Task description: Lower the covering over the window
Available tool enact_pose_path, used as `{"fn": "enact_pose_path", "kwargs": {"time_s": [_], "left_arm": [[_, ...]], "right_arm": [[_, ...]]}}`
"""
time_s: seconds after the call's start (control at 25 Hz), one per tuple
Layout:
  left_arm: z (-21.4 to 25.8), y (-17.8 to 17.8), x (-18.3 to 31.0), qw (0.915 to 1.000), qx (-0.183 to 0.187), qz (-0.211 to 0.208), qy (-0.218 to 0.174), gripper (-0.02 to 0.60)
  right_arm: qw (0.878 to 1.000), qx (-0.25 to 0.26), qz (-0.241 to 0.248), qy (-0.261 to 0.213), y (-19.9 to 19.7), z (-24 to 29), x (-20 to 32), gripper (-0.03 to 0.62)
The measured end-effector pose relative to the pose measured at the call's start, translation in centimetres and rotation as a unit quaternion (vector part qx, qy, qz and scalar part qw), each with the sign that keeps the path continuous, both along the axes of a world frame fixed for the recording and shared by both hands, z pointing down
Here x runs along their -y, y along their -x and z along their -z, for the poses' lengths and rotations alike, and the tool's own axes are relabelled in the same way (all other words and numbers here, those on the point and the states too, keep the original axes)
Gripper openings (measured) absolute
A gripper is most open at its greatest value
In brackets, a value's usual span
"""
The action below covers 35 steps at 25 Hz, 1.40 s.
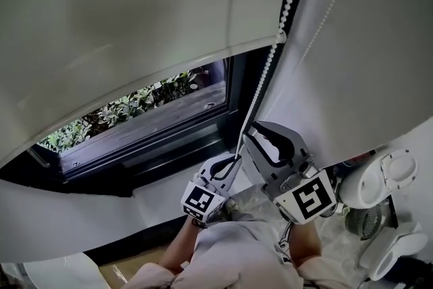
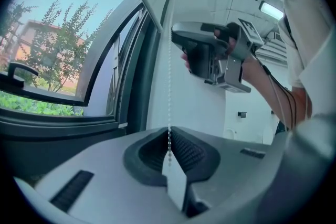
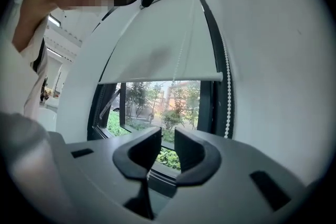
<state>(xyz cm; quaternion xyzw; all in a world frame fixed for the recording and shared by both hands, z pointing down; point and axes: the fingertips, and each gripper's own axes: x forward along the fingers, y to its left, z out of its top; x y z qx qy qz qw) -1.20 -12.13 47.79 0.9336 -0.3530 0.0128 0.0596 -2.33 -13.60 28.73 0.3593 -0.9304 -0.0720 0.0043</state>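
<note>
A white roller blind (image 1: 122, 3) covers the upper part of the window, and its bottom bar (image 3: 163, 77) hangs partway down the glass. Its white bead chain (image 1: 267, 71) runs down the window's right side. My left gripper (image 1: 232, 164) is shut on the bead chain (image 2: 169, 92), which is pinched between the pads (image 2: 178, 147). My right gripper (image 1: 252, 135) is a little higher, just right of the chain. In the right gripper view the right gripper (image 3: 168, 147) is open with nothing between its jaws, and the bead chain (image 3: 227, 97) hangs to its right.
The dark window frame (image 1: 169, 135) has green plants (image 1: 128, 105) outside below it. A window handle (image 2: 18, 72) shows at the left. White wall (image 1: 365, 57) runs along the right. A white fan-like appliance (image 1: 382, 193) stands low at the right.
</note>
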Motion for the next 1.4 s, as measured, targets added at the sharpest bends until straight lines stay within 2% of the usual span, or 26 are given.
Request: {"fn": "enact_pose_path", "kwargs": {"time_s": [0.4, 0.52, 0.68, 1.4], "left_arm": [[-0.1, 0.5, 0.4, 1.0000, 0.000, 0.006, -0.006, 0.021], [0.1, 0.0, 0.3, 1.0000, -0.003, 0.001, -0.001, 0.021], [-0.1, -0.3, 0.4, 1.0000, 0.000, -0.001, 0.001, 0.021], [-10.1, -0.8, -0.7, 0.9950, 0.032, -0.003, 0.095, 0.021]], "right_arm": [[0.999, 0.022, 0.026, -0.013, 0.9, 2.4, 0.1, 0.073], [0.999, 0.013, 0.021, -0.020, 0.9, 2.4, 0.5, 0.026], [1.000, 0.020, 0.012, -0.011, 0.4, 1.8, 1.1, -0.002], [0.997, 0.021, 0.015, 0.074, 1.4, -8.0, 0.9, -0.003]]}}
